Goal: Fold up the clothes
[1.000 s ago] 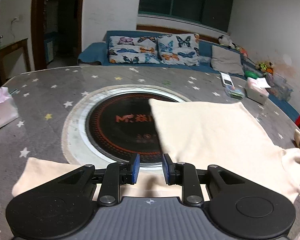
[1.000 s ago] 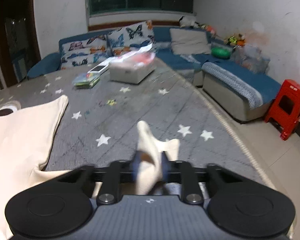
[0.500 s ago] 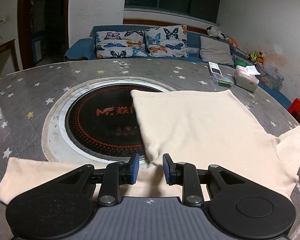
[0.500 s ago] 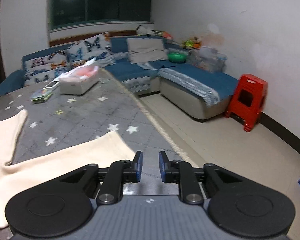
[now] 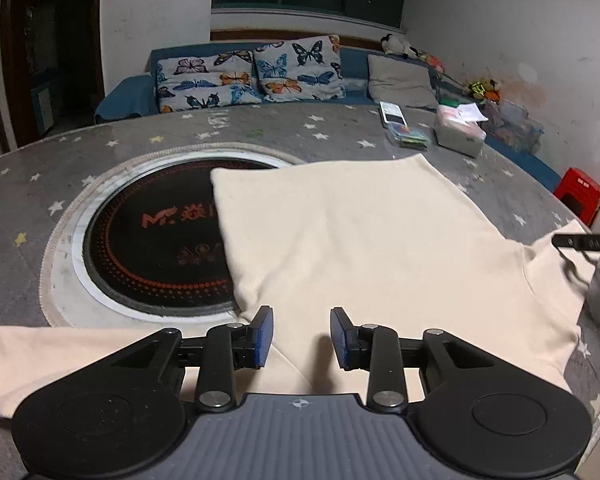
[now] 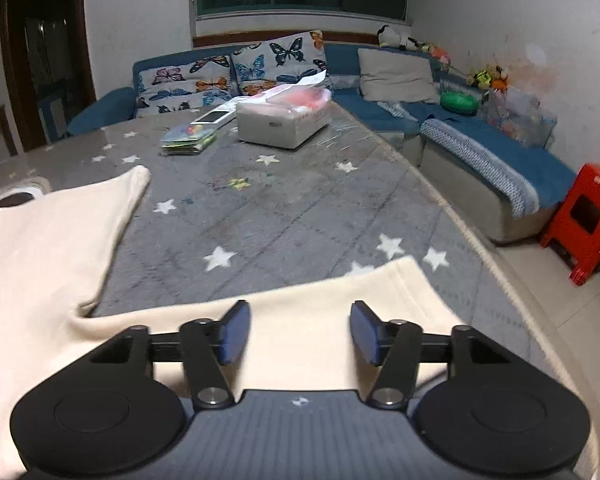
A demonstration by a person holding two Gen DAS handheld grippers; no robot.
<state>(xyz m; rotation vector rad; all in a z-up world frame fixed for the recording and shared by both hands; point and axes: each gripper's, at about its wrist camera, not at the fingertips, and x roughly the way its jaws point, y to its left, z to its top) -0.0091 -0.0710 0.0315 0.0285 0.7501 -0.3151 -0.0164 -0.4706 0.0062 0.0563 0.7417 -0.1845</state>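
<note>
A cream long-sleeved shirt (image 5: 360, 240) lies spread on the grey star-patterned tablecloth. My left gripper (image 5: 302, 338) hovers over its near edge, beside a fold line. Its jaws are opening and nothing is pinched between the blue pads. One sleeve (image 5: 60, 352) stretches off to the left. In the right wrist view the other sleeve (image 6: 320, 300) lies flat beneath my right gripper (image 6: 300, 332). Those jaws are opening wide with only the flat cloth below them. The shirt's body (image 6: 40, 248) fills that view's left side. A finger of the right gripper (image 5: 588, 242) shows at the left wrist view's right edge.
A black round hob (image 5: 152, 248) is set in the table, partly under the shirt. A tissue box (image 6: 284, 120), a white handset (image 6: 216, 116) and a flat packet (image 6: 188, 140) sit at the far side. The table's edge (image 6: 460, 224) curves right, with a red stool (image 6: 584, 216) and a sofa (image 6: 480, 148) beyond.
My right gripper has let go of the sleeve end, which now lies flat, and its jaws have spread wide. The left gripper moved along the shirt and its jaws parted a little.
</note>
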